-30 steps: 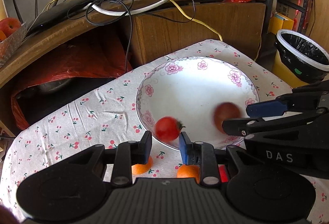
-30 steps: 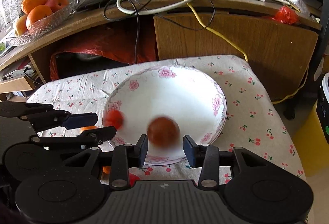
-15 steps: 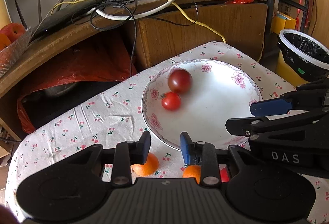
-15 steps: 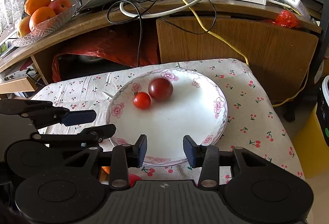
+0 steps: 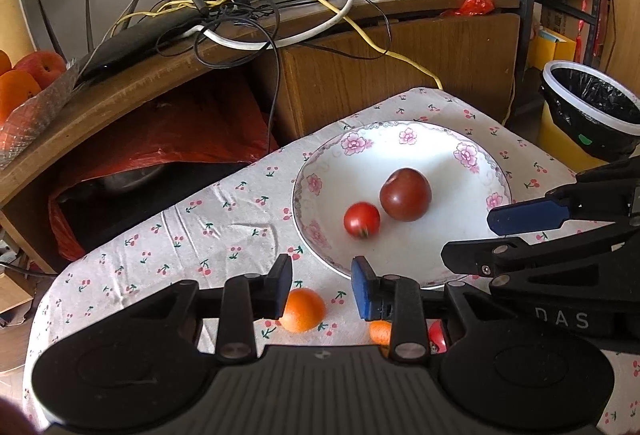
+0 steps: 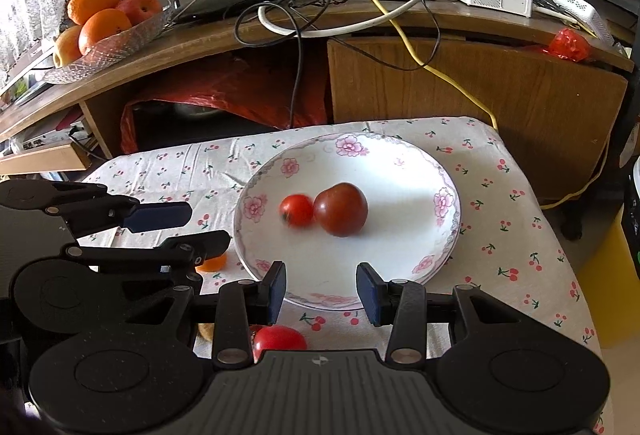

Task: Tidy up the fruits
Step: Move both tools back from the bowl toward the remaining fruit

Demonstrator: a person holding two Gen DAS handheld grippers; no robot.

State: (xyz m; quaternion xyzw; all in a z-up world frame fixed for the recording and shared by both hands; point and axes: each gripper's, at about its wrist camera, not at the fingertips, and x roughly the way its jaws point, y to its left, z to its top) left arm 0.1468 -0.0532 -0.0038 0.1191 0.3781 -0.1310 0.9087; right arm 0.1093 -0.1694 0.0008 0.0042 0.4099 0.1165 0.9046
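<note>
The counter (image 6: pixel 500 203) is covered with a white cloth printed with small red cherries. On the cloth rests a white plate (image 6: pixel 446 203) with pink flowers round its rim. Just beside the plate's near edge lie a small orange fruit (image 5: pixel 302 309), a second orange one (image 5: pixel 379 331) mostly hidden, and a red fruit (image 6: pixel 278 340); the first orange one and the red one lie clear of the plate, though whether the hidden one touches anything cannot be told.
</note>
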